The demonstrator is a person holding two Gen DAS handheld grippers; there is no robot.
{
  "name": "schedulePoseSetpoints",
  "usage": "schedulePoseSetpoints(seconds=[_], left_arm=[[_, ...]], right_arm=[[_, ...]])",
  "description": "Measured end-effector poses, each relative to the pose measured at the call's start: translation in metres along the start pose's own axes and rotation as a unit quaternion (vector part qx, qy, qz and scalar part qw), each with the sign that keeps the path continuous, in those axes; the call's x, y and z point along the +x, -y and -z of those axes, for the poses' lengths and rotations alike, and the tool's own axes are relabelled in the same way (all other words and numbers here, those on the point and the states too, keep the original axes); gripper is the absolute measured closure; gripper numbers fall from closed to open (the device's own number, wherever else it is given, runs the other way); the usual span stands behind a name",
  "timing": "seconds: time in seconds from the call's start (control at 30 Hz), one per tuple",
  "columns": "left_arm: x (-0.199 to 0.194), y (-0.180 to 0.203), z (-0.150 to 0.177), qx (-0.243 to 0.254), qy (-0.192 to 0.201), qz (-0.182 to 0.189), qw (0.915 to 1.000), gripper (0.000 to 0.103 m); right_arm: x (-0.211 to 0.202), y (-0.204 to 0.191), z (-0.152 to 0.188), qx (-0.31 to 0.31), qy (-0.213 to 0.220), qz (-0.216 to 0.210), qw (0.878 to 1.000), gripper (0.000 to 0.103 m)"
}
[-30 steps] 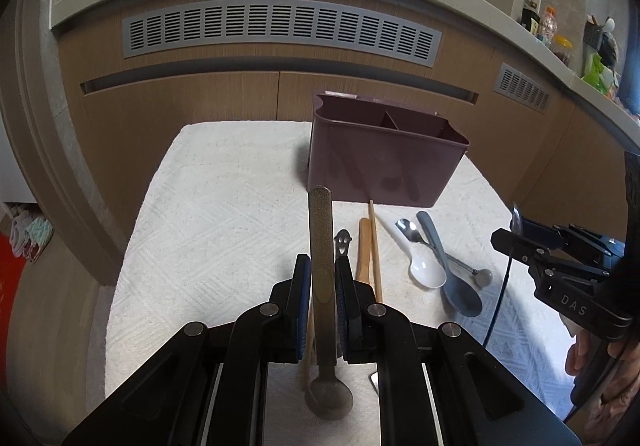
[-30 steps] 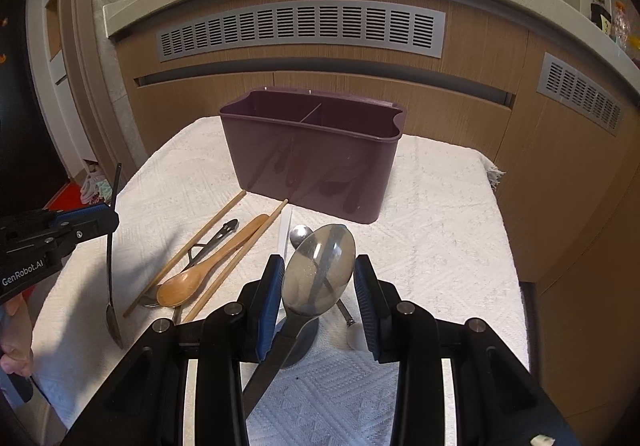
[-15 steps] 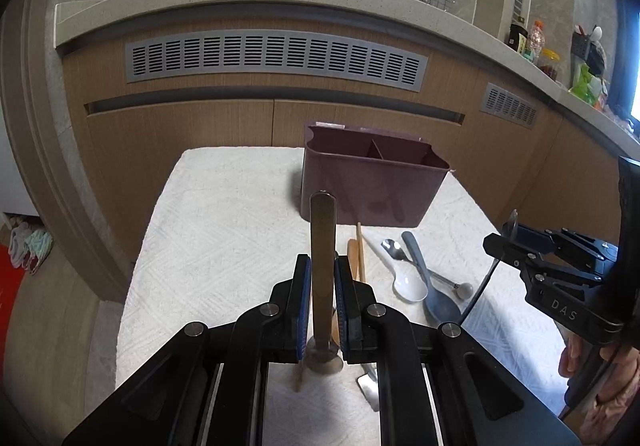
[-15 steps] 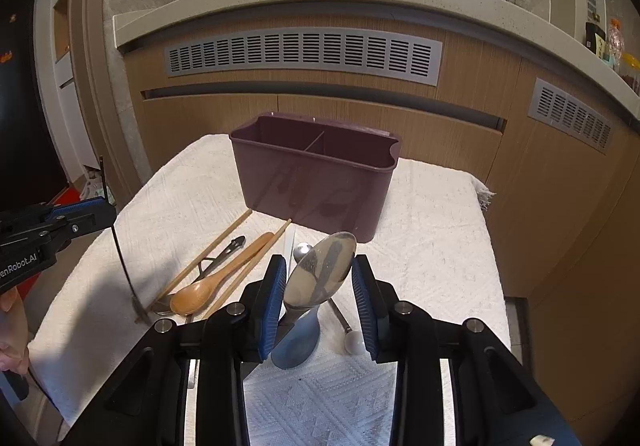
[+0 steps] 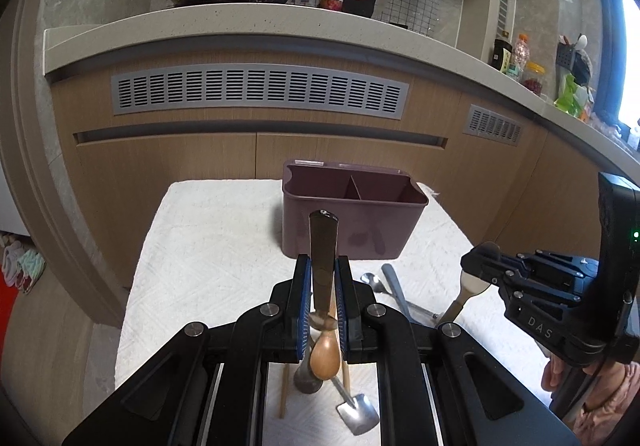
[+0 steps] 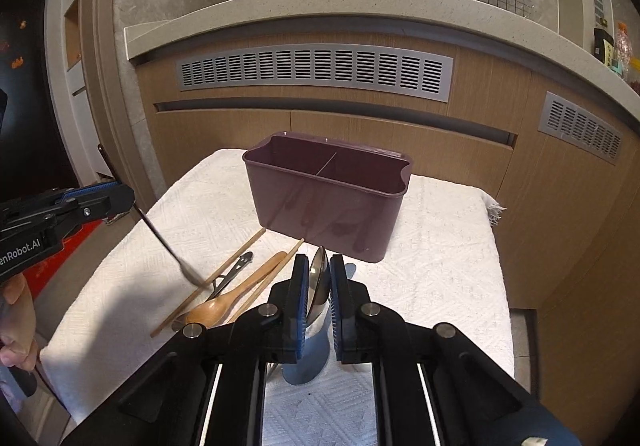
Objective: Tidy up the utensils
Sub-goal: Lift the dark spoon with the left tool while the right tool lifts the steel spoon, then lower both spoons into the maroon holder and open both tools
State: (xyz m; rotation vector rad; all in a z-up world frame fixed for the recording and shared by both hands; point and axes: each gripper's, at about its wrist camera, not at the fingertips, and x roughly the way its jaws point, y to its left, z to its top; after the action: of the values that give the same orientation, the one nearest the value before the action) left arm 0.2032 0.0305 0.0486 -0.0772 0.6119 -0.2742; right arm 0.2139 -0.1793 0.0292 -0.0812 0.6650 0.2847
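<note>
The left gripper (image 5: 323,300) is clamped on the flat handle of a dark metal spoon (image 5: 322,246), which stands up between its blue pads with the handle end highest and the bowl hanging down below the gripper, clear of the surface. The right gripper (image 6: 319,296) has closed on a shiny steel spoon (image 6: 318,278), pinching the bowl edge-on between its pads; in the left wrist view the same bowl shows at the tip of that gripper with the handle slanting down toward the cloth.

A purple utensil box (image 5: 354,220) stands at the far end of a surface covered by a white textured cloth (image 5: 208,246). A divider splits the box into two compartments, and both look bare inside.

On the cloth in front of the box lie the loose pieces: a wooden spoon (image 6: 236,296) with a pair of wooden chopsticks (image 6: 208,288), one stick on each side of it, and a small dark metal tool (image 6: 232,270) between them. A grey-blue plastic spoon (image 6: 308,358) lies directly beneath the right gripper. The left wrist view also shows a small steel spoon (image 5: 372,280) near the box and a little shovel-shaped metal spoon (image 5: 358,416) close to the near edge.

A hand (image 6: 16,322) holds the left gripper at the frame's edge.
</note>
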Motion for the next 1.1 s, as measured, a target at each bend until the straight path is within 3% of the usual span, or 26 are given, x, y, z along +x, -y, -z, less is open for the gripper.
schedulePoseSetpoints(seconds=[0.27, 0.5, 0.6, 0.67, 0.83, 0.97, 1.1], left_arm=[[-0.004, 0.002, -0.016, 0.008, 0.012, 0.013, 0.9998, 0.092], [-0.014, 0.017, -0.077, 0.039, 0.071, 0.023, 0.9965, 0.093], [-0.007, 0.014, -0.092, 0.044, 0.070, 0.021, 0.9964, 0.093], [0.005, 0.009, -0.093, 0.044, 0.048, 0.020, 0.9977, 0.092], [0.065, -0.013, -0.064, 0.016, -0.079, 0.031, 0.9963, 0.090], [0.115, -0.019, -0.026, 0.008, -0.186, 0.040, 0.9817, 0.088], [0.145, -0.004, -0.001, 0.062, -0.239, 0.055, 0.9674, 0.088]], right_arm=[[-0.011, 0.016, -0.018, 0.017, 0.006, -0.026, 0.999, 0.095], [-0.045, 0.024, -0.083, -0.014, 0.092, 0.009, 0.996, 0.095], [-0.051, 0.029, -0.112, -0.018, 0.117, 0.015, 0.993, 0.095], [-0.051, 0.033, -0.124, -0.017, 0.123, 0.026, 0.992, 0.095], [-0.046, 0.035, -0.122, -0.020, 0.114, 0.024, 0.993, 0.095], [-0.040, 0.039, -0.103, -0.018, 0.086, 0.017, 0.996, 0.095], [-0.030, 0.043, -0.085, -0.009, 0.060, 0.017, 0.998, 0.095]])
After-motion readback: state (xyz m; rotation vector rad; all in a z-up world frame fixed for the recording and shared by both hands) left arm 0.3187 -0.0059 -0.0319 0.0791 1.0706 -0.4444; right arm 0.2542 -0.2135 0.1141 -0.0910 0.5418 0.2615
